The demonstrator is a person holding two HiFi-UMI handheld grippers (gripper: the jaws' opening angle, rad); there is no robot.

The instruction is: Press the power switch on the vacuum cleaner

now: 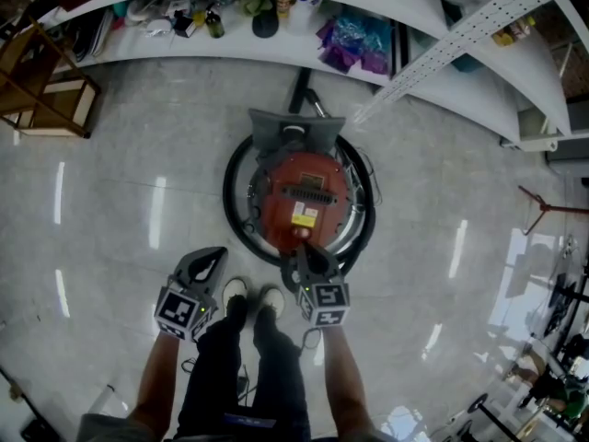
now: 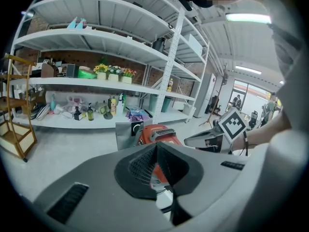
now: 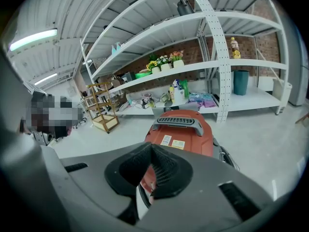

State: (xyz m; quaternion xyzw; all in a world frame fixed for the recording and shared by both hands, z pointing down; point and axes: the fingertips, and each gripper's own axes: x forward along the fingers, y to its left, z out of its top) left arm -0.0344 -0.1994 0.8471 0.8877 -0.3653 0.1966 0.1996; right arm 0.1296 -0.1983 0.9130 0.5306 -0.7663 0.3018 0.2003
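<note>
The red vacuum cleaner [image 1: 304, 196] stands on the grey floor with a black hose coiled around it. It has a grey carrying handle [image 3: 177, 122] and a yellow label [image 1: 304, 217] on top. My right gripper [image 1: 303, 250] is shut, and its tip rests at the near edge of the red top. In the right gripper view the shut jaws [image 3: 151, 150] cover the vacuum's near edge, so I cannot make out the switch. My left gripper [image 1: 213, 258] is shut and empty, over bare floor to the left of the vacuum [image 2: 157, 133].
White shelving [image 1: 230, 44] with bottles and a purple bag [image 1: 354, 42] runs along the back. A wooden rack [image 1: 46, 90] stands at far left. A shelf upright [image 1: 479, 26] crosses at upper right. The person's shoes [image 1: 250, 297] are between the grippers.
</note>
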